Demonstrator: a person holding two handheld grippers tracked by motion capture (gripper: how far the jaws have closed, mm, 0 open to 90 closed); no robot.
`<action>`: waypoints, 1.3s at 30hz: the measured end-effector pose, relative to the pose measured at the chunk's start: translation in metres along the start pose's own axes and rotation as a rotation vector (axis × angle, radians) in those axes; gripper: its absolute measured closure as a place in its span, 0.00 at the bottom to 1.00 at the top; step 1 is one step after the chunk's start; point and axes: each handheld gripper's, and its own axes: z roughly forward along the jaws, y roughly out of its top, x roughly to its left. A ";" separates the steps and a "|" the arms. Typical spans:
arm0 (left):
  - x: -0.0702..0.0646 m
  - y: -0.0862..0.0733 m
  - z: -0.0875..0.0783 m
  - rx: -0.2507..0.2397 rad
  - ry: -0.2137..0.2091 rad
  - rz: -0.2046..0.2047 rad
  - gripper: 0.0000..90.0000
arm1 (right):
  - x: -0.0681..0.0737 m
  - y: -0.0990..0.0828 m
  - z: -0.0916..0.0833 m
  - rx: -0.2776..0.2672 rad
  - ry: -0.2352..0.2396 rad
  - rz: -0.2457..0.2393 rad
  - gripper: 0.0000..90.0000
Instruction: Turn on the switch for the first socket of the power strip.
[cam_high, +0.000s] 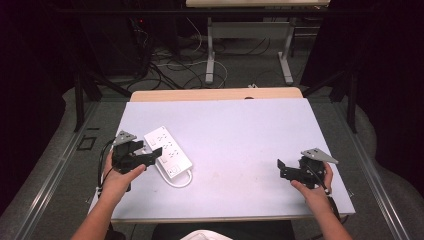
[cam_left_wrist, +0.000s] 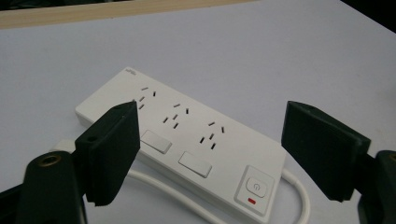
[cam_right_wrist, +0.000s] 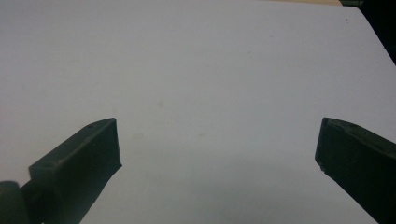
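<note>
White power strip lies diagonally, cord end nearest; both tools gape wide, empty.

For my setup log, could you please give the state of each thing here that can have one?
Power strip: lying flat on the table, sockets up, nothing plugged in.
Its cord: looped beside it.
Left tool: open, near the strip, holding nothing.
Right tool: open, over bare table.

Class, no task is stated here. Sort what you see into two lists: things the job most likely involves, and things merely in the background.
Likely in the job:
- power strip, between the open left gripper jaws
- its white cable
- right gripper, open over bare table

Just lying about:
- floor cables
- far desk legs
</note>
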 end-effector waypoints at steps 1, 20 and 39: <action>0.000 0.002 0.000 0.012 -0.002 0.004 0.26 | 0.000 0.000 0.000 0.001 0.000 0.002 0.00; 0.001 0.026 0.003 0.029 -0.002 -0.027 0.42 | 0.000 -0.002 0.003 0.031 0.008 0.007 0.00; 0.009 0.046 0.011 0.057 0.010 -0.116 0.56 | 0.002 -0.003 0.006 0.027 0.020 -0.009 0.00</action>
